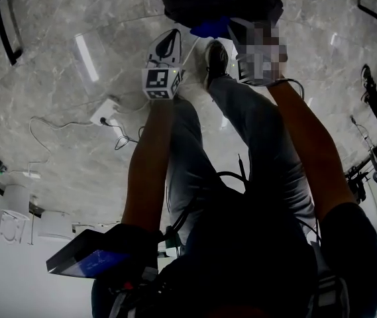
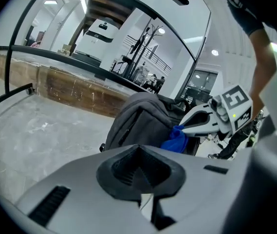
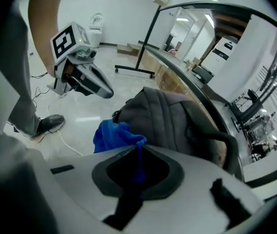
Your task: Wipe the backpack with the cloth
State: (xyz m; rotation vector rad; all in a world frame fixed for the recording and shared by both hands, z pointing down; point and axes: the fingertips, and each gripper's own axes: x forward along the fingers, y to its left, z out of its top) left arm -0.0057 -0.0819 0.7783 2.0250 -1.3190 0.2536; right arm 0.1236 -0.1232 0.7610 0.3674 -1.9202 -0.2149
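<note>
Two grippers are logged: the right gripper (image 3: pixel 138 152) is pinched on a blue cloth (image 3: pixel 110 135) just beside the grey backpack (image 3: pixel 175 116), which is stood on the floor (image 3: pixel 75 118). The left gripper (image 2: pixel 139 150) is pressed together, empty. Unbraced, the backpack may be tipped by wiping pressure.

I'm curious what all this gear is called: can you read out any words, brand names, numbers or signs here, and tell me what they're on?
No text can be read.
Marker cubes: black-and-white square patterns, not words.
White machine in the background: dark label, too blurred to read.
Backpack and cloth: no print visible.
</note>
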